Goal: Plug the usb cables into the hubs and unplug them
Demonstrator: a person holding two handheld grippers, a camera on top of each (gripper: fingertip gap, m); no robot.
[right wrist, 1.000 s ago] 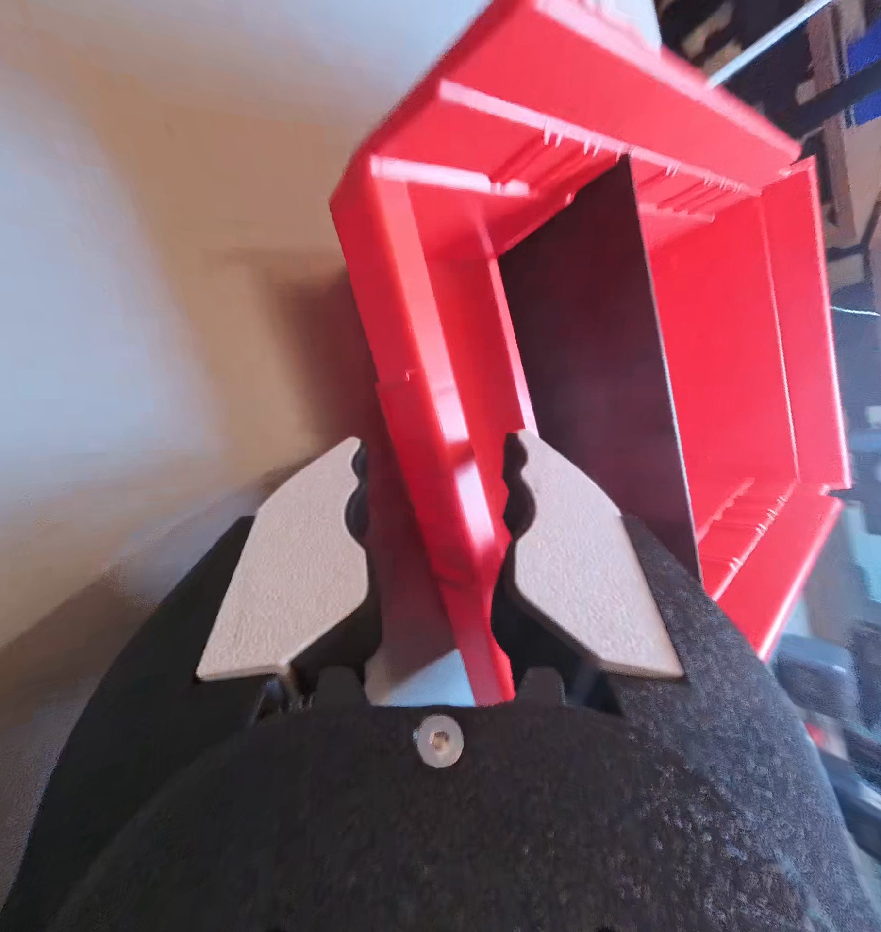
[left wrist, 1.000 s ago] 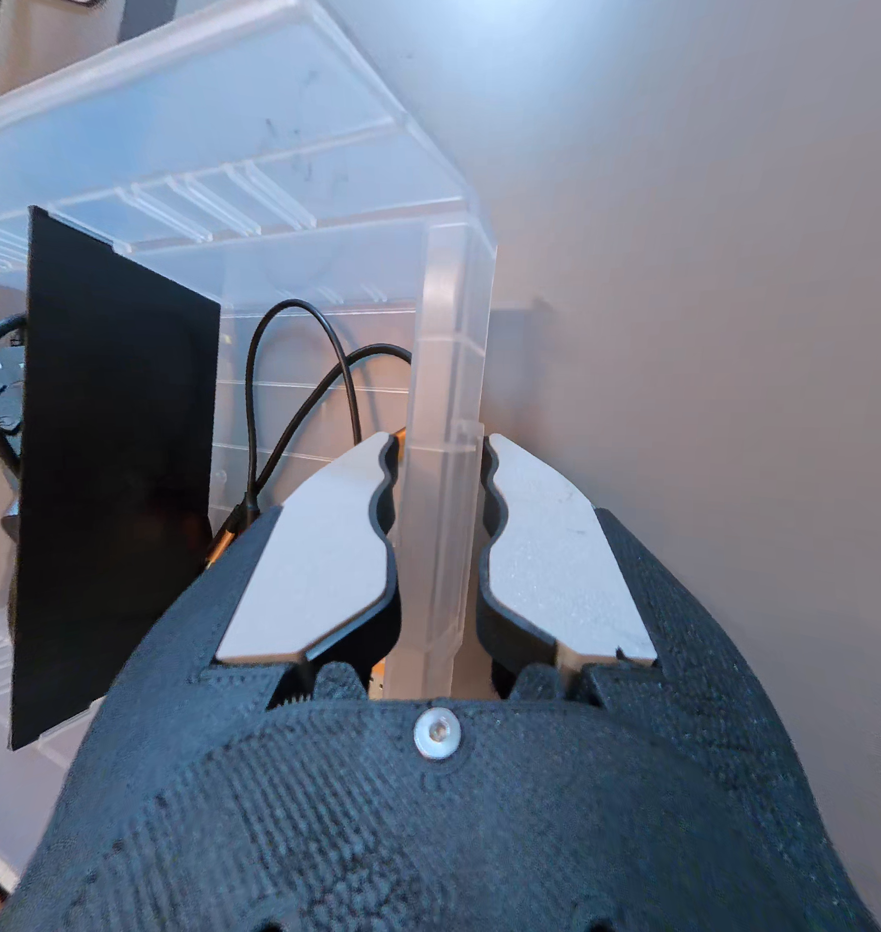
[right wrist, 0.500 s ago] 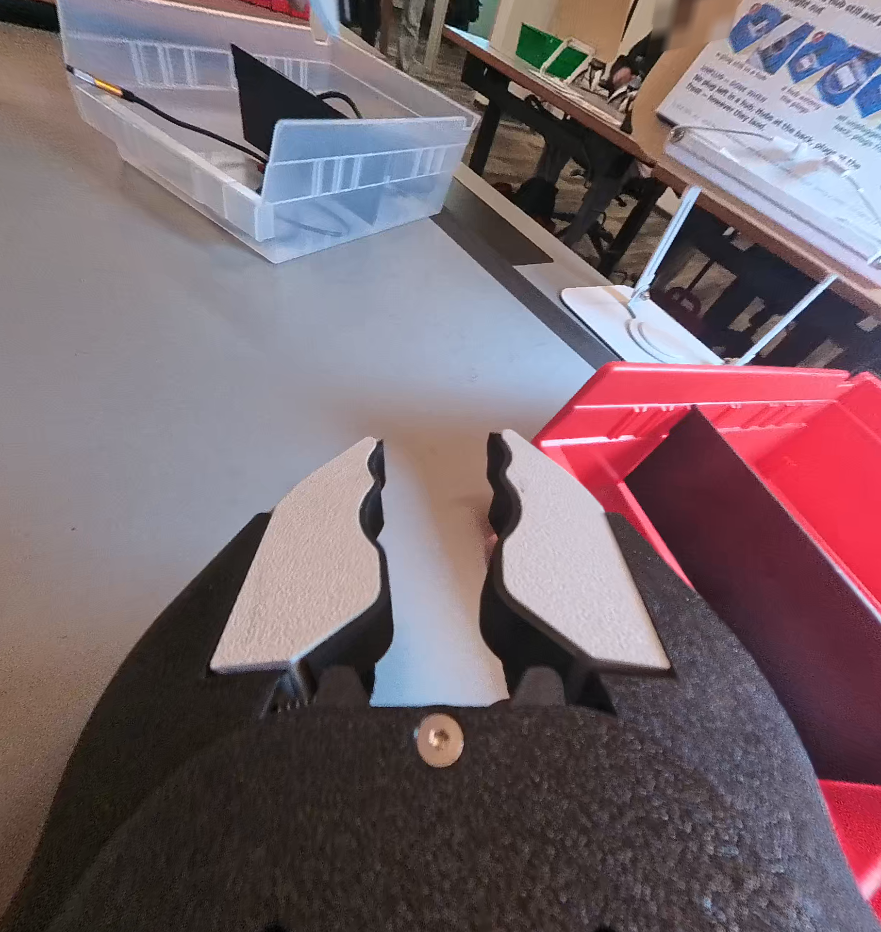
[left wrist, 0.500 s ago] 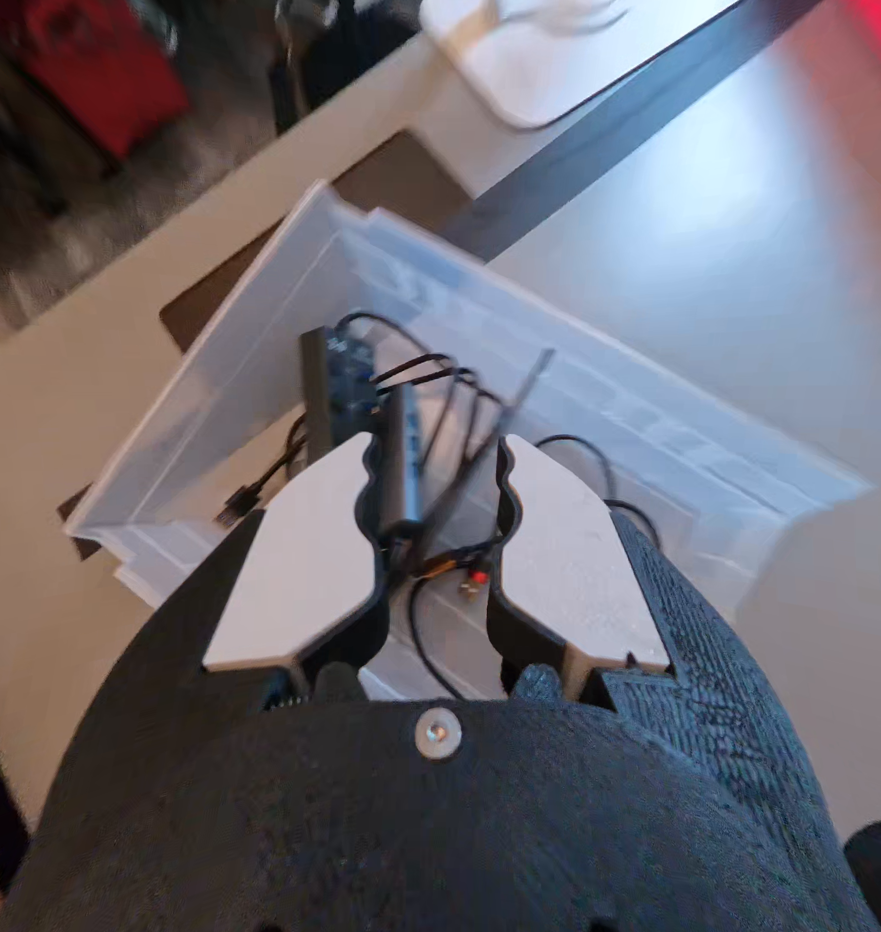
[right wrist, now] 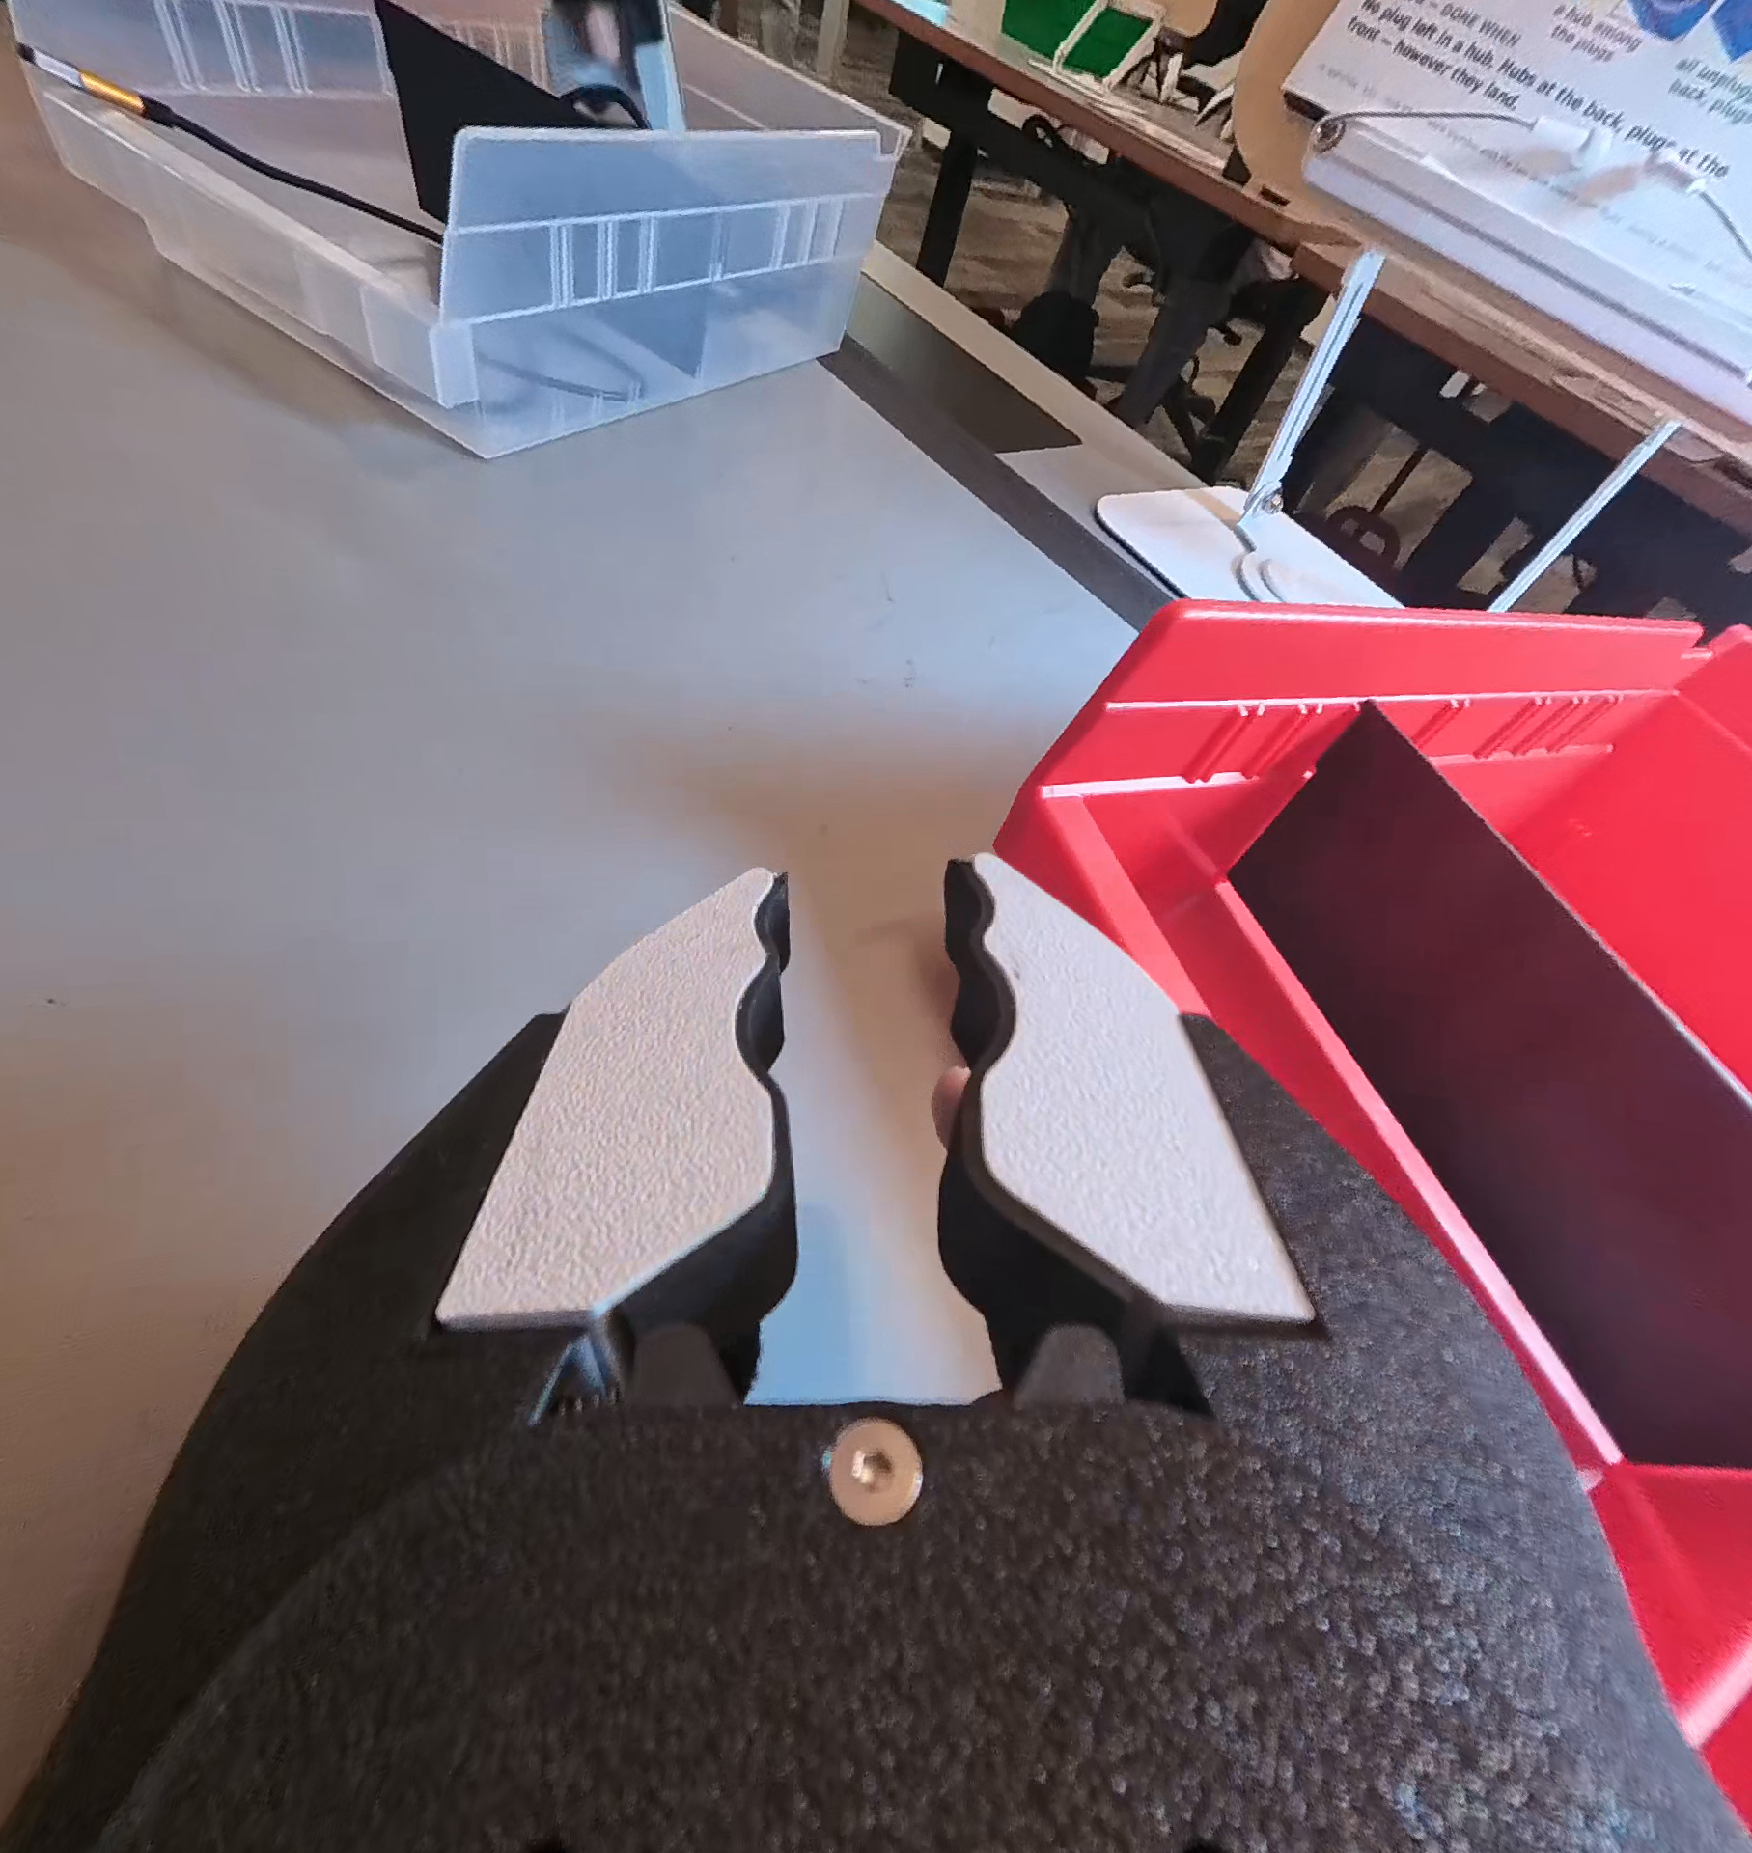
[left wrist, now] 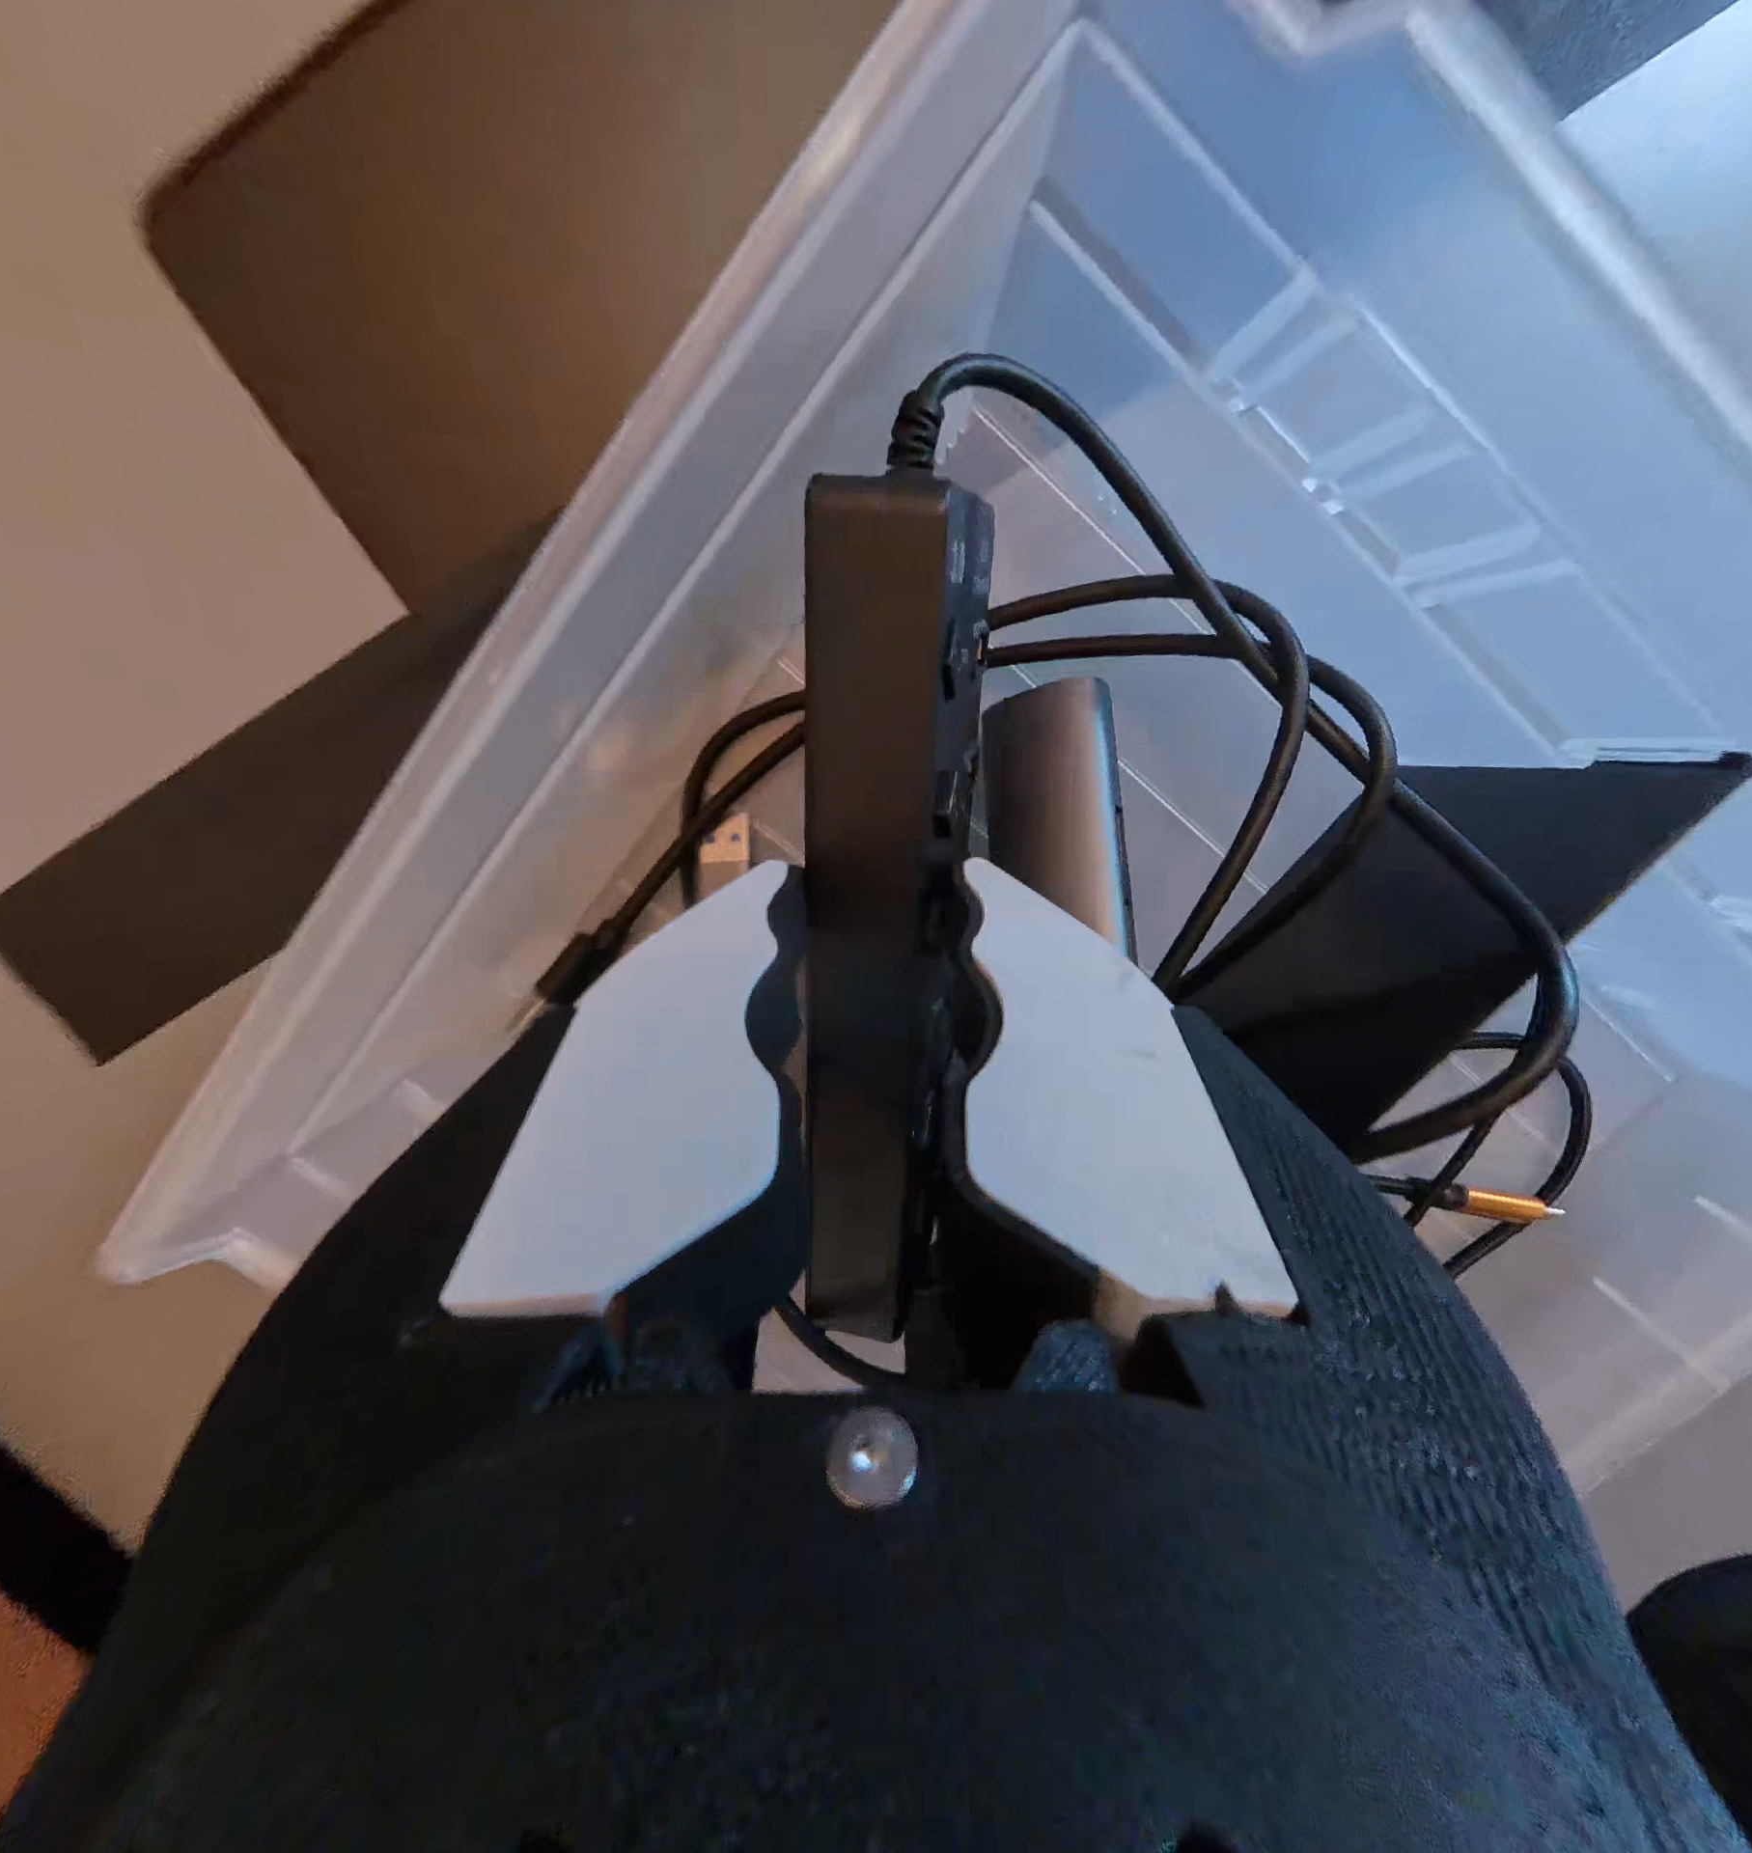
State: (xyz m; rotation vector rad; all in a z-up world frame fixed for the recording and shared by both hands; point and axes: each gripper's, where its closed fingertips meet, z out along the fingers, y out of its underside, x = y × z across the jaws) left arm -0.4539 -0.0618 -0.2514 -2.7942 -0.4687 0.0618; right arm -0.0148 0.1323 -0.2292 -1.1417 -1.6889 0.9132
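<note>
My left gripper (left wrist: 870, 902) is shut on a black USB hub (left wrist: 872, 762) and holds it on edge over the clear plastic bin (left wrist: 651, 562). Black cables (left wrist: 1283, 692) run from the hub's side. A grey hub (left wrist: 1052, 802) lies just right of it in the bin. A silver USB plug (left wrist: 726, 840) shows to its left and a gold-tipped plug (left wrist: 1498, 1201) to the right. My right gripper (right wrist: 866, 887) is open and empty over the grey table, beside the red bin (right wrist: 1373, 682). The clear bin (right wrist: 651, 241) also shows far left there.
A black divider (left wrist: 1453, 902) stands in the clear bin, another black divider (right wrist: 1513, 1083) in the red bin. A white stand (right wrist: 1243, 541) with an instruction sheet (right wrist: 1574, 130) sits at the table's far edge. Dark tape patches (left wrist: 350, 331) lie on the table by the clear bin. Across from one pair of fingers to the other is roughly 50 centimetres. My left tips are roughly 20 centimetres from the gold-tipped plug (left wrist: 1498, 1201).
My left gripper has gone down into the clear bin and shut on the black hub. My right gripper has let go of the red bin's wall and now hovers beside it.
</note>
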